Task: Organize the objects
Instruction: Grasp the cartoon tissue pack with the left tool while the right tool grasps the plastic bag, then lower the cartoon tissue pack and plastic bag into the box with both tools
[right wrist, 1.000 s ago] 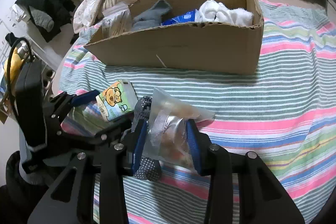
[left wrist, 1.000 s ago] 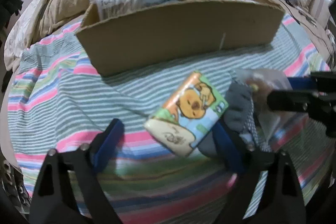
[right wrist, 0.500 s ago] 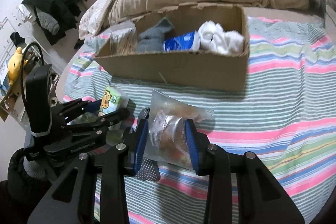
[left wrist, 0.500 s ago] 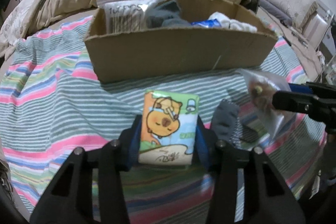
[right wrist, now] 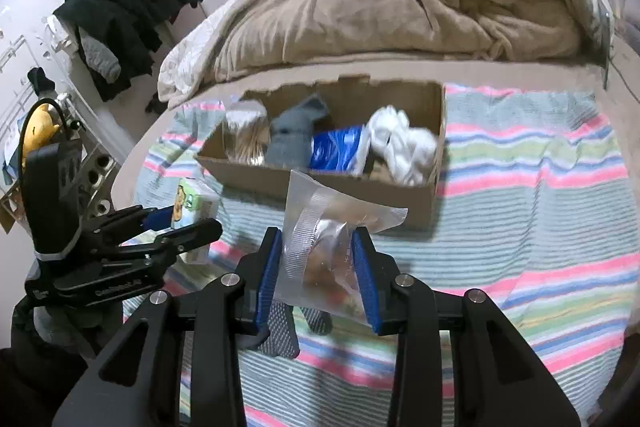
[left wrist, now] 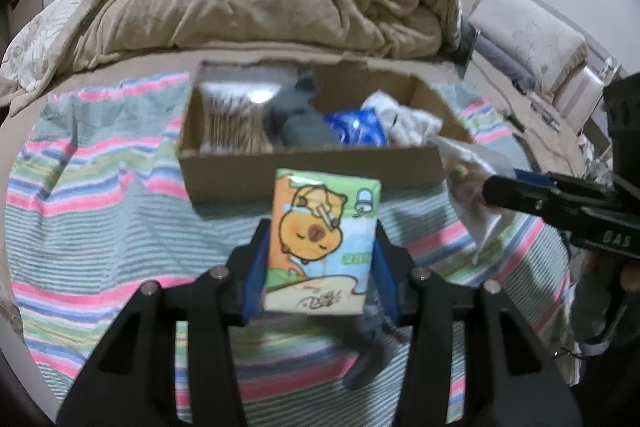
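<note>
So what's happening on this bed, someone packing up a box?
Yes. The left gripper is shut on a green cartoon-capybara tissue pack; the right gripper is shut on a clear plastic zip bag of small items. Both are held up in front of the open cardboard box, which already holds other things. A grey sock lies on the striped blanket.

Right gripper [right wrist: 320,267] clamps clear bag [right wrist: 332,239] above striped blanket [right wrist: 520,227]. Cardboard box [right wrist: 332,183] beyond holds socks, blue packet. Left gripper [right wrist: 182,223] grips tissue pack [right wrist: 194,203].
</note>
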Demonstrator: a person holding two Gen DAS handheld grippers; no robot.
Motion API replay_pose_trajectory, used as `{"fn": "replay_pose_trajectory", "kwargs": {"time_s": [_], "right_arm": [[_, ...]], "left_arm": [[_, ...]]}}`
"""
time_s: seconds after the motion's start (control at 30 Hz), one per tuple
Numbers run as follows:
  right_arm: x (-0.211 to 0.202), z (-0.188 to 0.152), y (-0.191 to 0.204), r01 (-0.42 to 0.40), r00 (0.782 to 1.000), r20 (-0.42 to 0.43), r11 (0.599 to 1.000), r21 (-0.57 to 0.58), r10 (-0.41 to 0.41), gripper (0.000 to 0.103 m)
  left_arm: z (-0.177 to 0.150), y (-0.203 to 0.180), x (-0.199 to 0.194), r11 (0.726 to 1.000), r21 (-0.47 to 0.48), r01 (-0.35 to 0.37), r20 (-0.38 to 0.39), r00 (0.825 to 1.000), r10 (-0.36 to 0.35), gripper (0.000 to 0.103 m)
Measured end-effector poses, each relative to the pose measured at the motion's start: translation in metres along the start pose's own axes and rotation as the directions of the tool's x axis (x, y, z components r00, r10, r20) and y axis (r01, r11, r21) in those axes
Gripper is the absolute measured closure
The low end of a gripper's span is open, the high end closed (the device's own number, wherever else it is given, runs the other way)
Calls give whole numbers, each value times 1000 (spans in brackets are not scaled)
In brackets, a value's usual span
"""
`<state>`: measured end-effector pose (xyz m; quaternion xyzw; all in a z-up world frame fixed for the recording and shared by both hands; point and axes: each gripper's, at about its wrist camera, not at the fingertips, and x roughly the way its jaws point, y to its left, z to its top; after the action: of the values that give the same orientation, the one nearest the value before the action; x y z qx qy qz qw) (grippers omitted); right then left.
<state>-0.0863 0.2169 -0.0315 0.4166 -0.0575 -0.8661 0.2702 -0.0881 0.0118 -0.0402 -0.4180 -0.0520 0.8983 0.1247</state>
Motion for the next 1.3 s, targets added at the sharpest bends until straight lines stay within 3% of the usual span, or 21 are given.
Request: {"fn": "replay_pose_trajectory", "kwargs": {"time_s": [0.73, 1.03, 1.3], "right_arm": [[-9, 68, -25, 37, 993, 117, 998, -59, -29, 65], [23, 76, -34, 15, 996, 91, 999, -52, -11, 65], [60, 61, -46, 5, 1000, 0, 999, -34, -5, 65]], "left_arm": [[62, -9, 4, 1000, -6, 14, 54, 998, -13, 55], [77, -12, 30, 1000, -5, 22, 26, 999, -22, 55], [83, -14, 54, 999, -31, 42, 5, 999, -41, 55]]}}
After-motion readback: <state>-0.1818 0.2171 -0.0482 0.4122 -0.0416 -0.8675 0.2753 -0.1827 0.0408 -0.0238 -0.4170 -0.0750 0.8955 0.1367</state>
